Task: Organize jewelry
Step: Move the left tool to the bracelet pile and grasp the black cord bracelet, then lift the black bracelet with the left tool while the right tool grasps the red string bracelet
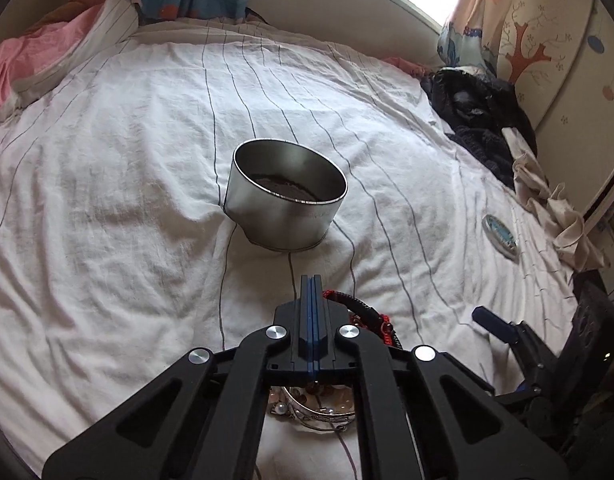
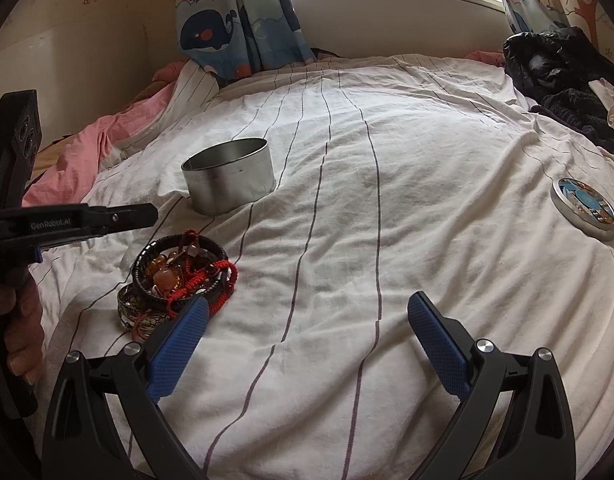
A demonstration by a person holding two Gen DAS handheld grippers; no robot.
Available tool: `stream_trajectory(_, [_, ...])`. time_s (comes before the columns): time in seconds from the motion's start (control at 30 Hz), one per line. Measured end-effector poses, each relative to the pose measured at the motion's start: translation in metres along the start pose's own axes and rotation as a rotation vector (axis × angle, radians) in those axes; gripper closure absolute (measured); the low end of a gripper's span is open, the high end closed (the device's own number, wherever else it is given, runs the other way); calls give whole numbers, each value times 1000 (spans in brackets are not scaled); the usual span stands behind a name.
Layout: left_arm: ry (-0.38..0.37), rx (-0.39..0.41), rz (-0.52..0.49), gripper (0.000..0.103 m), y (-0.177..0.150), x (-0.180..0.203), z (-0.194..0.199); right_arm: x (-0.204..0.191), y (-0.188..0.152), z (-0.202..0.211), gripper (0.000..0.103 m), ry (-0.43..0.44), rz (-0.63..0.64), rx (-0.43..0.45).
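A round silver tin (image 1: 283,216) (image 2: 231,184) stands open on the striped white sheet, with something dark at its bottom. A pile of jewelry (image 2: 179,276) lies nearer: black bangles, red cord, amber beads and a silver bangle. My left gripper (image 1: 311,280) (image 2: 153,214) hovers just above that pile, its blue pads pressed together with nothing visible between them. A black and red bracelet (image 1: 367,316) shows beside its right finger. My right gripper (image 2: 307,302) stands open over bare sheet, right of the pile, its left pad at the pile's edge.
The tin's decorated lid (image 1: 501,236) (image 2: 585,210) lies flat on the sheet to the right. Dark clothes (image 2: 563,68) are heaped at the far right, and a pink blanket (image 2: 107,140) lies along the left. A hand (image 2: 23,328) holds the left gripper's handle.
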State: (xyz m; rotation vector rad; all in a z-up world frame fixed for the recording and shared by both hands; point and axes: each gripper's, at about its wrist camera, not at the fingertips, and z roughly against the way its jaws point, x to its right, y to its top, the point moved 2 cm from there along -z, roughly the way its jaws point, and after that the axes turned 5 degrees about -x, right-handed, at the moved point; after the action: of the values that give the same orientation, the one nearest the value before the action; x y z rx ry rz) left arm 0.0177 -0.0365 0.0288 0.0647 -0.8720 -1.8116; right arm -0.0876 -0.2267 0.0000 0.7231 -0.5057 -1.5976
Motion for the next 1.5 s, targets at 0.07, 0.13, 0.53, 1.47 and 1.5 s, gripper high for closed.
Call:
stream_trajectory(0.07, [-3, 10, -5, 103, 6, -1, 9, -1, 0, 0, 7, 0, 6, -1])
stream_trajectory(0.13, [-11, 6, -15, 103, 10, -2, 14, -2, -1, 0, 7, -1, 8, -2])
stream_trajectory(0.53, [37, -144, -74, 88, -2, 4, -46, -2, -1, 0, 7, 1, 12, -4])
stream_trajectory(1.47, [-59, -31, -18, 95, 16, -4, -12, -13, 14, 21, 7, 127, 20, 70])
stream_trajectory(1.5, [-48, -32, -30, 95, 16, -2, -12, -17, 17, 20, 7, 132, 26, 68])
